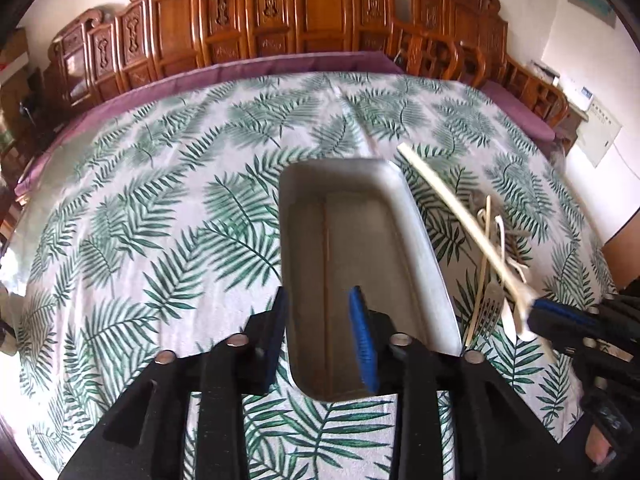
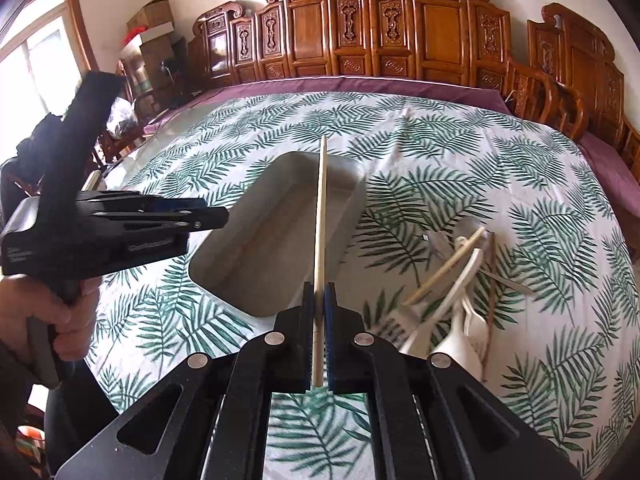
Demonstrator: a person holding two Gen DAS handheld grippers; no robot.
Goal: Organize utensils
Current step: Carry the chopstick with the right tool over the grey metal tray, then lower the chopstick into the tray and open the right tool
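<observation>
A: Entry, right wrist view. Right gripper [image 2: 319,300] sits at lower centre of the frame, its blue pads [image 2: 330,320] pressed onto a single wooden chopstick [image 2: 321,216]. The stick runs straight up from the pads, and its far tip lies over the far end of the grey rectangular tray [image 2: 224,256].

B: Tray location?

A: Centre of the frame, on the leaf-print tablecloth [image 2: 500,184], long axis slanting from lower left to upper right. Inside I can make out only a faint long streak along the floor; cannot tell what it is.

B: Remaining utensils?

A: A loose pile [image 2: 452,292] right of the tray, lower right of centre: white plastic spoons, a metal fork, another chopstick lying crossed on top. Blurred, so no reliable count.

B: Left side?

A: Left gripper [image 2: 212,216] enters from the left edge of that frame, tip just beside the tray's near left rim; the hand [image 2: 60,316] holds its grip at lower left. From the left wrist view, its fingers [image 1: 362,344] are spread apart, nothing between them, and it [image 1: 320,340] hovers over the tray's near end [image 1: 420,248].

B: Chopstick in that view?

A: Right of frame, slanting from the right gripper [image 1: 536,316] at lower right up toward the tray's far right corner. The pile [image 1: 490,276] lies beneath it, fork tines near the tray's right rim.

B: Background?

A: Carved wooden chairs [image 2: 400,32] along the top.
</observation>
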